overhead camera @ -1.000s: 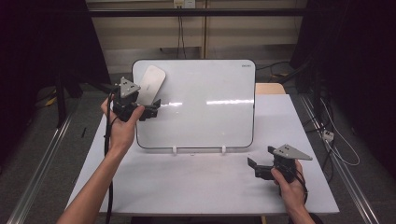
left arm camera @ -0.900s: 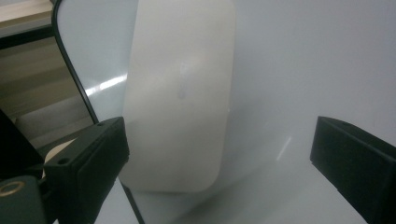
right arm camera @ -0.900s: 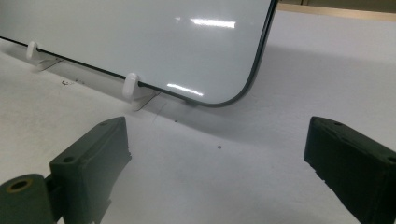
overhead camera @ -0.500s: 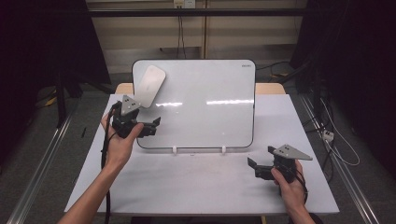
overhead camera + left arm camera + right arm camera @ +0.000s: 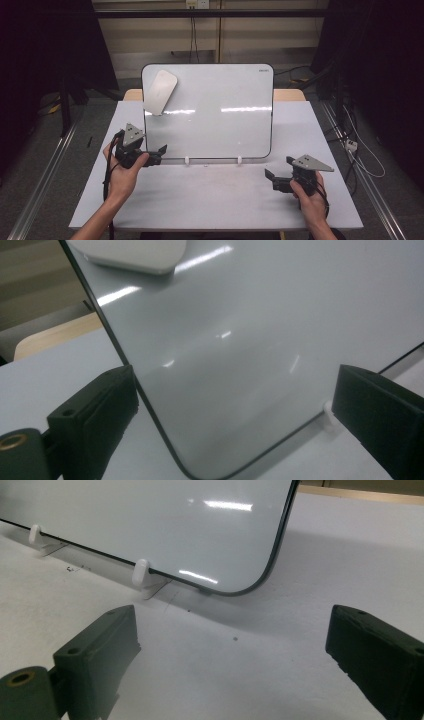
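1. The left gripper (image 5: 159, 150) has drawn back from the upper left corner of the whiteboard (image 5: 220, 115), where it was a second ago beside the white eraser (image 5: 160, 92), and now sits low at the board's lower left corner. The eraser stays stuck to the board's top left, partly over the edge, so I judge it has been placed and released, or at least left alone.

2. In the left gripper view the fingers (image 5: 95, 410) are spread wide with nothing between them; the board's rounded lower corner lies in the gap and the eraser (image 5: 132, 252) is at the top, well apart.

3. The left hand (image 5: 122, 167) holds its gripper just above the counter (image 5: 210, 200), pointing right toward the board's bottom edge; whether it touches the board is hard to tell.

4. The right gripper (image 5: 270, 179) has not moved: it rests on the counter near the board's lower right corner, aimed left. Its fingers (image 5: 97, 645) are wide apart and empty, facing one white clip foot (image 5: 142, 575) of the board.
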Motion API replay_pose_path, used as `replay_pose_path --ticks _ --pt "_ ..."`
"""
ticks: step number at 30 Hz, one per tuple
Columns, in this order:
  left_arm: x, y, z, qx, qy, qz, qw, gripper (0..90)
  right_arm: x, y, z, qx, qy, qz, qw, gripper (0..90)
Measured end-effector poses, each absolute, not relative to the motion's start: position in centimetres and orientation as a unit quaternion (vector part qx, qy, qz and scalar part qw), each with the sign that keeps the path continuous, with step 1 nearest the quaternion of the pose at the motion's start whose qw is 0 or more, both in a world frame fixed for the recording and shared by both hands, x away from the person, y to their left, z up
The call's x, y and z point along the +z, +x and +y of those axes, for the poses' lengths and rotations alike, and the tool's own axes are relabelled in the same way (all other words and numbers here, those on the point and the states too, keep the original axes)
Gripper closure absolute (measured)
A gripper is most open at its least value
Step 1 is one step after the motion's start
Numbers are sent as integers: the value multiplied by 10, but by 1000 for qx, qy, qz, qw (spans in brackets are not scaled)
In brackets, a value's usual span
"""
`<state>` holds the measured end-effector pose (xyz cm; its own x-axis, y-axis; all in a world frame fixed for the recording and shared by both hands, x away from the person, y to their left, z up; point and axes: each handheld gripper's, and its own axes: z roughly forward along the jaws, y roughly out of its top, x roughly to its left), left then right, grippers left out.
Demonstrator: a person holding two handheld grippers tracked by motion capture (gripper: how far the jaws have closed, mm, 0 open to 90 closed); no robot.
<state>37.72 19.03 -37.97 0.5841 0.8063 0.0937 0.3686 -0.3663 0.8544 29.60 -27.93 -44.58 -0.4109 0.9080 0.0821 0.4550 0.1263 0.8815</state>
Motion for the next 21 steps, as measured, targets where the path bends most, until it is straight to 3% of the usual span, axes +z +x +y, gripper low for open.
replay_pose_path --ticks 21 --pt "-422 339 220 266 764 400 431 48 -446 296 -279 453 481 708 249 69"
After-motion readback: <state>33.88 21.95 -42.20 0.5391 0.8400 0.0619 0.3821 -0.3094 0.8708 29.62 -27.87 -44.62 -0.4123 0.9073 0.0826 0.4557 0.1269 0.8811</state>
